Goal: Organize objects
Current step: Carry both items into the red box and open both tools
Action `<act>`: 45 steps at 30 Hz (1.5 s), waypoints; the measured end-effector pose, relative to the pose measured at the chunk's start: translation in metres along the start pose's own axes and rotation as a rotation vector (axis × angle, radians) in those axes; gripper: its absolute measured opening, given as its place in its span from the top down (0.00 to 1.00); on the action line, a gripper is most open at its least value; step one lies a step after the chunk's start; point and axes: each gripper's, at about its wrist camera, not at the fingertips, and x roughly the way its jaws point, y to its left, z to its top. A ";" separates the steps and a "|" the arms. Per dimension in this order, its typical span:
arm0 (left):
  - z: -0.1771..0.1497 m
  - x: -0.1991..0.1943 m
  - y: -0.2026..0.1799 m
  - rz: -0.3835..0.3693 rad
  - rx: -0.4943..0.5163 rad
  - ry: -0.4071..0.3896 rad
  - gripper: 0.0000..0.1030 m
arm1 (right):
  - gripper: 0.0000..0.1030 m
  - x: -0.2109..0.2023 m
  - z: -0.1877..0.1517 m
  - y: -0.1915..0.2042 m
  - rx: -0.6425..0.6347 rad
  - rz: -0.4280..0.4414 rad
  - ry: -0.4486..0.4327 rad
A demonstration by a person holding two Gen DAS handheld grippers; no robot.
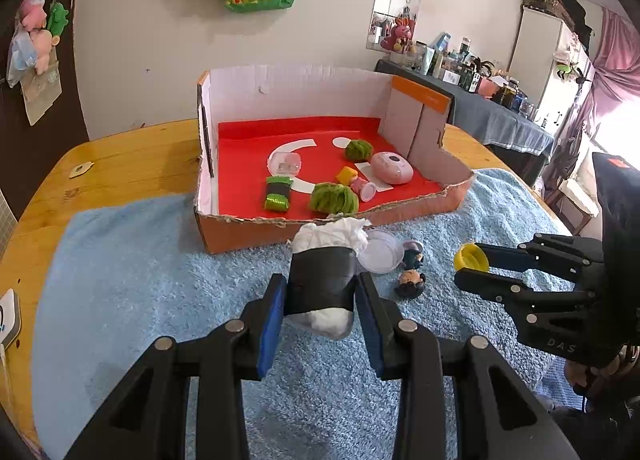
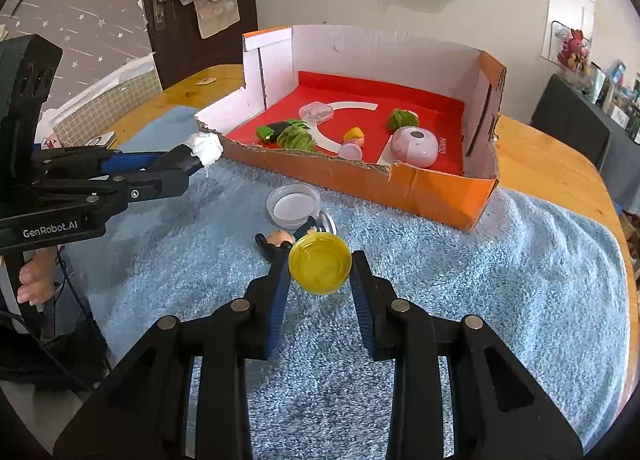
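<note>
Left gripper (image 1: 320, 292): pinching a white roll wrapped in a black band (image 1: 322, 280), held above the blue towel (image 1: 160, 260) just before the box's torn front wall.
Right gripper (image 2: 320, 272): clamped on a yellow cap (image 2: 320, 268) over the towel.
Cardboard box (image 1: 248, 228): red floor, holding green pom-poms (image 1: 334, 198) and a pink case (image 1: 391, 168).
On the towel: clear dish (image 2: 293, 205), small dark-haired figure (image 1: 411, 284).

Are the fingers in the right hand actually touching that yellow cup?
Touching. The right wrist view shows both fingers pressed against the yellow cup's sides, lifted off the towel.
</note>
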 end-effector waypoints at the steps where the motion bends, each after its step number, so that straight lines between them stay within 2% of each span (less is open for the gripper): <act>1: 0.000 0.000 0.000 0.000 0.001 0.000 0.64 | 0.72 0.000 0.000 0.000 0.001 -0.001 0.002; 11: 0.006 -0.010 0.006 0.009 -0.007 -0.019 0.64 | 0.72 -0.003 0.007 0.000 0.004 -0.011 -0.006; 18: 0.031 -0.012 0.018 0.067 -0.008 -0.021 0.64 | 0.72 -0.011 0.032 -0.012 0.008 -0.045 -0.035; 23: 0.056 0.003 0.032 0.109 -0.001 0.025 0.64 | 0.72 -0.012 0.057 -0.031 -0.004 -0.090 -0.016; 27: 0.075 0.028 0.046 0.123 -0.021 0.089 0.64 | 0.72 0.003 0.074 -0.048 0.001 -0.109 0.050; 30: 0.083 0.051 0.054 0.137 -0.033 0.165 0.64 | 0.72 0.020 0.081 -0.058 -0.002 -0.097 0.120; 37: 0.090 0.078 0.053 0.146 0.011 0.260 0.63 | 0.72 0.055 0.088 -0.077 -0.002 -0.068 0.293; 45: 0.096 0.089 0.049 0.170 0.047 0.331 0.63 | 0.72 0.073 0.092 -0.082 -0.001 -0.038 0.394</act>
